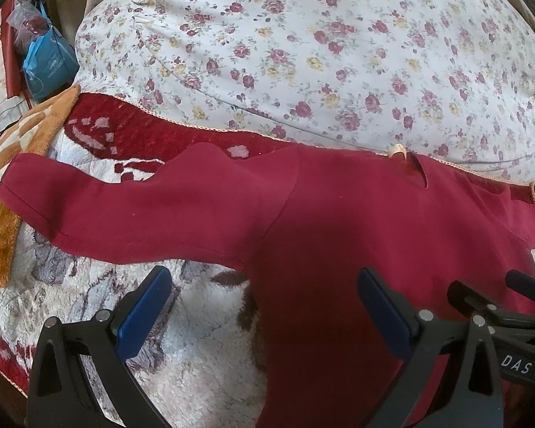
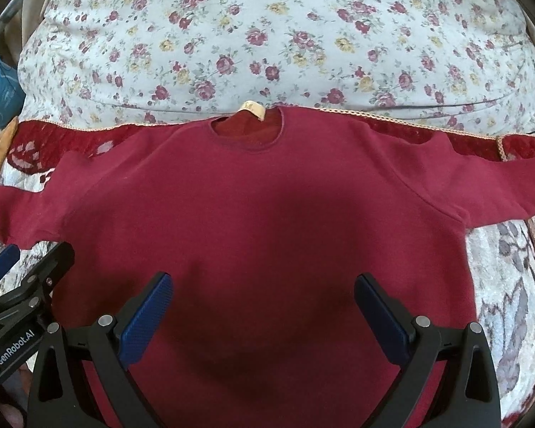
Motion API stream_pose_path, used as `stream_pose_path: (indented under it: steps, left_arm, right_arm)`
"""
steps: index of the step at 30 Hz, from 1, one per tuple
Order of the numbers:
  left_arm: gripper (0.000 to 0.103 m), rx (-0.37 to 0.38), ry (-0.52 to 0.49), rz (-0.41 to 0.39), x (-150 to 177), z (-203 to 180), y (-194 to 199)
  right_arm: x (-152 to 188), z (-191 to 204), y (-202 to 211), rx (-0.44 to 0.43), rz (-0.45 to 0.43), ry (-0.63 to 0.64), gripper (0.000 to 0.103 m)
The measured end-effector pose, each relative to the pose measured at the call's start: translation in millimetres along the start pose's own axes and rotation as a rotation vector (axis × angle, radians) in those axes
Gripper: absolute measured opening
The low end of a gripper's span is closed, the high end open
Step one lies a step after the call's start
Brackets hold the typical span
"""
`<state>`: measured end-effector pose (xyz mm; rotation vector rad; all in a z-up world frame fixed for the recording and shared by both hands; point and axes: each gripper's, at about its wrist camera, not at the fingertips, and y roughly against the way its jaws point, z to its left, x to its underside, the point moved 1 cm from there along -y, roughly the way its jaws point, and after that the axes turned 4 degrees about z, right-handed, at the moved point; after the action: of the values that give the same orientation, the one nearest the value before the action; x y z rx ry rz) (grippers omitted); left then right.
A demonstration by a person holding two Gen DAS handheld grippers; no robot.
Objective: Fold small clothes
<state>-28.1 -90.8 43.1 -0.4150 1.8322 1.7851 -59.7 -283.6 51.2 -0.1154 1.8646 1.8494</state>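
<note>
A dark red long-sleeved sweater (image 2: 267, 214) lies flat, front up, on a plush blanket, neckline with a cream label (image 2: 253, 108) at the far side and both sleeves spread out. My right gripper (image 2: 264, 306) is open and empty above the sweater's lower body. My left gripper (image 1: 264, 306) is open and empty over the sweater's left side edge, near the left sleeve (image 1: 125, 210). The left gripper also shows at the right wrist view's left edge (image 2: 25, 285), and the right gripper at the left wrist view's right edge (image 1: 510, 306).
A big floral duvet (image 2: 267, 35) is heaped behind the sweater. The red, white and grey plush blanket (image 1: 196, 339) lies underneath. An orange checked towel (image 1: 14, 185) and a blue bag (image 1: 46, 64) sit at far left.
</note>
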Motion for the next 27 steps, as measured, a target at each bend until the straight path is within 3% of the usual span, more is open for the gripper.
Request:
stream_pose_path:
  steps: [27]
  left_arm:
    - [0.103,-0.040,0.048,0.013,-3,21,-9]
  right_arm:
    - [-2,-3,-9,0.000,0.007,-0.013,0.103]
